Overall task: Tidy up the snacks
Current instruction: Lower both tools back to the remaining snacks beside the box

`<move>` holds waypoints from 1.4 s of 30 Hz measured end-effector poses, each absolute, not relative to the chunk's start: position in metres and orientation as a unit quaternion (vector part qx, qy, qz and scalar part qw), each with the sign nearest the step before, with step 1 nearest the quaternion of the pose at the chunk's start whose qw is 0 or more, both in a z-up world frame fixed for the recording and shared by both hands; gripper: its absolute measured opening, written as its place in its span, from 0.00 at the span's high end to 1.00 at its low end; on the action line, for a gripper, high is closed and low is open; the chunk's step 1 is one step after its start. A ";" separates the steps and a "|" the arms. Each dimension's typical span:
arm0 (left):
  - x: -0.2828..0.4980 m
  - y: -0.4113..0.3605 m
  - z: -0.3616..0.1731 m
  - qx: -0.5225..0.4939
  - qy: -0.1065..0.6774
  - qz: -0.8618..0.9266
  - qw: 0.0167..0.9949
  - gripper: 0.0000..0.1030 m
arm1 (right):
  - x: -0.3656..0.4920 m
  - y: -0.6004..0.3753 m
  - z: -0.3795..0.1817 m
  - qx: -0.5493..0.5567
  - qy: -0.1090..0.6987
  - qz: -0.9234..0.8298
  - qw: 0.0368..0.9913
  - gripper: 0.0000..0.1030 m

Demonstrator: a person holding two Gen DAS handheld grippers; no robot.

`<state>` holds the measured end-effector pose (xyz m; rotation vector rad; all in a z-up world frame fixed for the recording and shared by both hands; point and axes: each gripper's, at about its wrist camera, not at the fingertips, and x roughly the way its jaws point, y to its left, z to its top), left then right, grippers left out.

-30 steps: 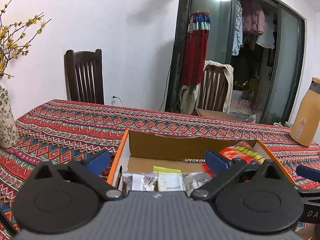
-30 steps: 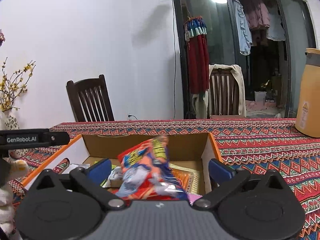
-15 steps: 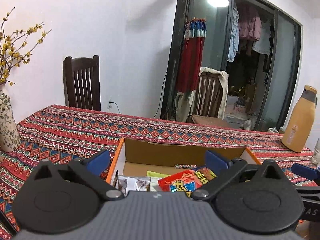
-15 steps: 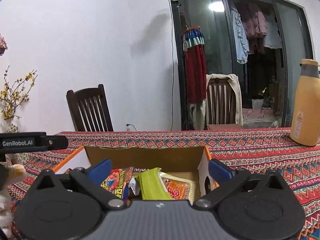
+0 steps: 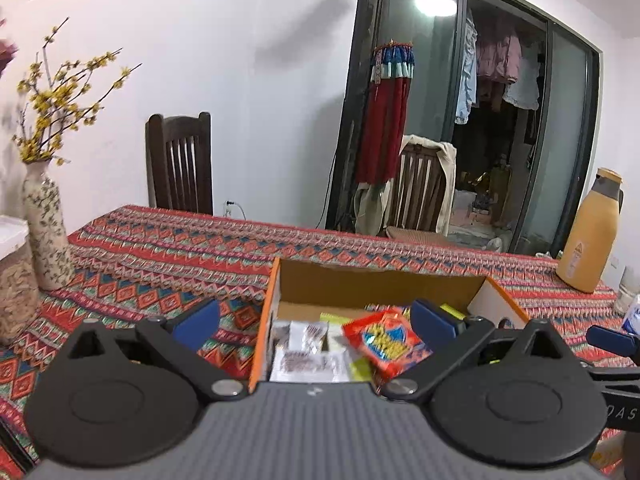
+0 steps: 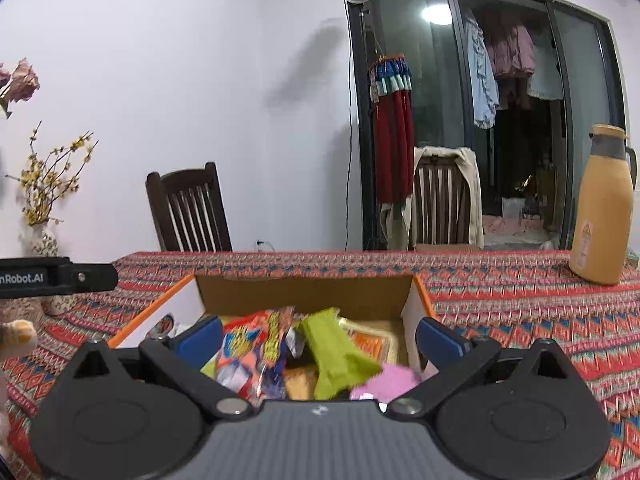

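A cardboard box [image 5: 380,285] with orange edges stands on the patterned tablecloth. In it lie a red snack packet [image 5: 385,341] and white and silver packets [image 5: 308,346]. My left gripper [image 5: 316,319] hovers open over the box's near left edge with nothing between its fingers. In the right wrist view the box [image 6: 304,292] holds the red packet [image 6: 256,346], a green packet [image 6: 336,354], an orange one [image 6: 370,344] and a pink one [image 6: 390,380]. My right gripper [image 6: 320,340] stands open and empty above them.
A flowered vase [image 5: 46,236] with yellow blossoms and a jar [image 5: 14,280] stand at the table's left. A tan thermos jug [image 6: 600,216] stands at the right. A dark wooden chair [image 5: 180,164] is behind the table. The left gripper's body [image 6: 56,278] reaches in from the left.
The red packet, upright between the right gripper's open fingers a second ago, now lies in the box. Both grippers have drawn back and up from the box.
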<state>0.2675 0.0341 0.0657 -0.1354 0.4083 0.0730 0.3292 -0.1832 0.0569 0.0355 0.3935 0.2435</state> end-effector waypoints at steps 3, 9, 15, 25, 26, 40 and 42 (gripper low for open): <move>0.253 0.043 0.060 -0.067 0.207 0.037 0.975 0.00 | 0.316 -0.179 0.054 0.018 0.205 0.120 0.971 0.00; 0.226 0.061 0.054 -0.075 0.212 0.037 0.974 0.00 | 0.288 -0.168 0.043 0.017 0.226 0.125 0.966 0.00; 0.210 0.075 0.032 -0.070 0.226 0.040 0.971 0.00 | 0.266 -0.165 0.030 0.023 0.244 0.130 0.961 0.00; 0.219 0.099 -0.016 -0.090 0.269 0.038 0.958 0.00 | 0.271 -0.146 0.008 0.008 0.292 0.121 0.949 0.00; 0.221 0.100 -0.017 -0.096 0.276 0.035 0.956 0.00 | 0.275 -0.145 0.007 0.006 0.295 0.115 0.949 0.01; 0.220 0.117 -0.021 -0.150 0.279 0.027 0.948 0.00 | 0.331 -0.167 -0.028 0.067 0.347 0.096 0.931 0.11; 0.222 0.117 -0.022 -0.151 0.283 0.027 0.947 0.00 | 0.331 -0.168 -0.032 0.071 0.352 0.102 0.928 0.12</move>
